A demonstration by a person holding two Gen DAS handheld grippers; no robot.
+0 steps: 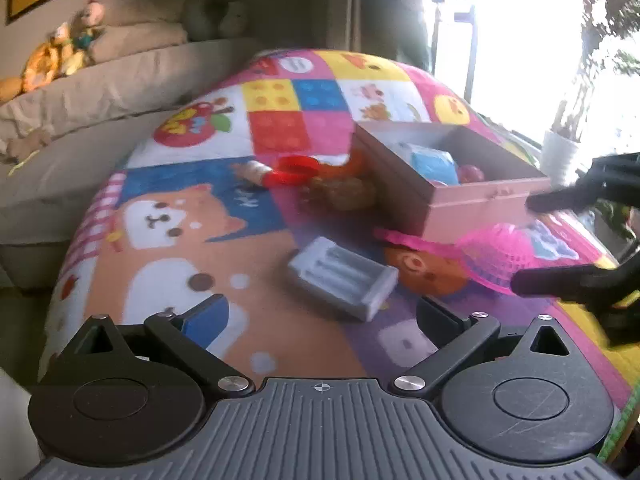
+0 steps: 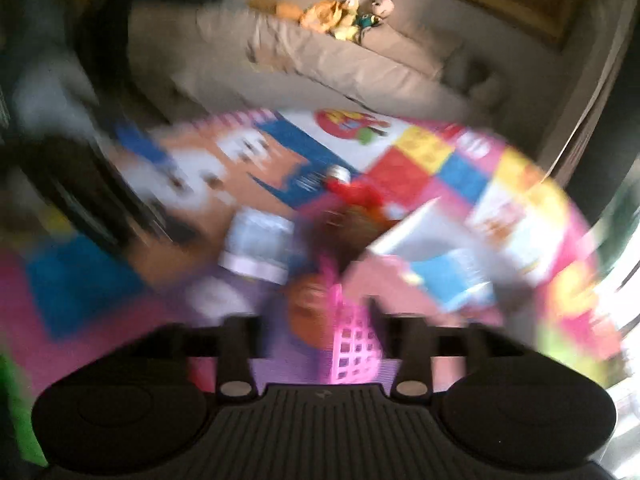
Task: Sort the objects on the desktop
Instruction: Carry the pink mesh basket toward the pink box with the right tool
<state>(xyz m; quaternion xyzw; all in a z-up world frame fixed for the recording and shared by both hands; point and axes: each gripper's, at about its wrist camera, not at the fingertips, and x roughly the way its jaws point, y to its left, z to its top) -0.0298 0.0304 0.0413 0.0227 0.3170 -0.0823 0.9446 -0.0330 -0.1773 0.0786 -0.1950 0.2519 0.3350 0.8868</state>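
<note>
A pink box [image 1: 476,208] sits at the right of a colourful play mat [image 1: 168,248]; a blue pack [image 1: 434,162] and a small pink item lie in it. A pink mesh strainer [image 1: 492,254] lies in front of the box. A grey tray [image 1: 344,278], a red scoop [image 1: 294,170] and a brown-orange toy [image 1: 344,192] lie on the mat. My left gripper [image 1: 320,316] is open and empty, near the grey tray. My right gripper [image 1: 524,242] is open with its fingers either side of the strainer, which also shows in the blurred right wrist view [image 2: 354,344] between the fingers.
A beige sofa [image 1: 100,92] with stuffed toys [image 1: 64,56] stands behind the mat. A white pot [image 1: 560,156] stands by the bright window at the right. The right wrist view is heavily blurred.
</note>
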